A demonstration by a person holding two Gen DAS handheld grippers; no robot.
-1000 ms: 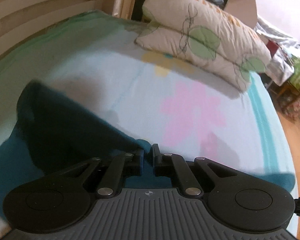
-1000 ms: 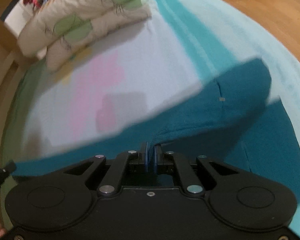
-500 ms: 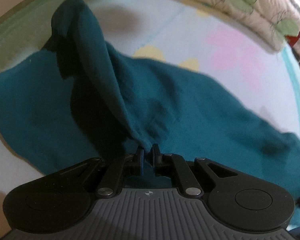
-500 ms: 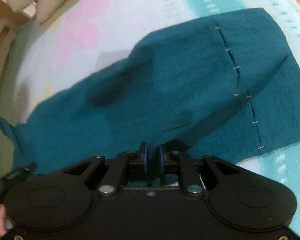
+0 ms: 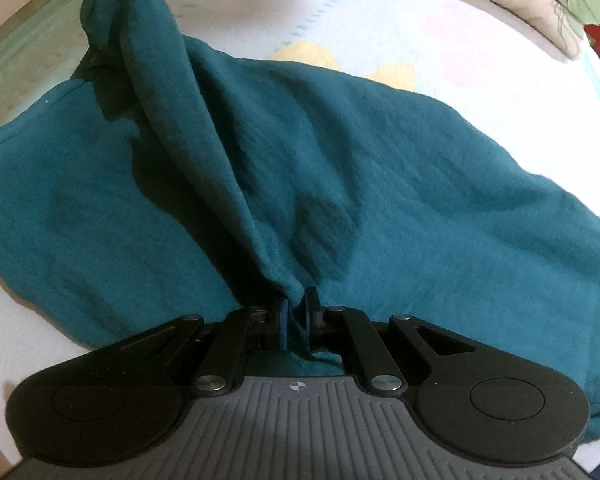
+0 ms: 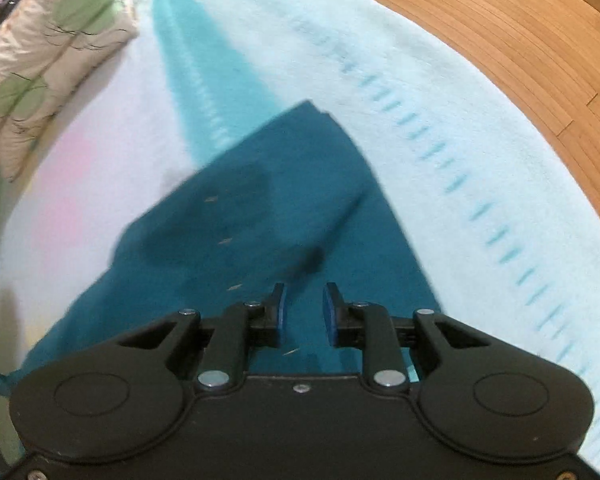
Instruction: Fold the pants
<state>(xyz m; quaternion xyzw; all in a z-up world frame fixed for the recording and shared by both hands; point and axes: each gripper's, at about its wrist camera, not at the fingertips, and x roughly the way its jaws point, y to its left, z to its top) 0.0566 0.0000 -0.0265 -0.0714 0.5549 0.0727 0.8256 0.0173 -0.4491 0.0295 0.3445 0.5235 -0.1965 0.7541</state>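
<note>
Pants: we see the teal pants (image 5: pixel 380 184) spread on the bed (image 5: pixel 480 56), their long axis running crosswise ahead of our left gripper and stretching away ahead of our right one.
Fold so far: we judge one layer is already laid over another, with a raised ridge of fabric climbing from our left gripper up and away to the far left.
Left gripper: our left gripper (image 5: pixel 296 316) has its jaws narrow and pinched on a bunch of the pants right at the tips, lifting that ridge off the lower layer.
Right gripper: our right gripper (image 6: pixel 303 312) is parted with nothing between the pads; the pants (image 6: pixel 268 216) lie flat just beneath and ahead of it.
Key relation: we hold the cloth only on the left, so that hand is the nearer one for the coming move; the free end lies ahead of the right gripper.
Next step, as we judge it: lay the ridge down flat, then regrip.
Surroundings: pillows (image 6: pixel 48 52) sit well beyond the pants; wooden floor (image 6: pixel 520 40) lies right of the bed.
</note>
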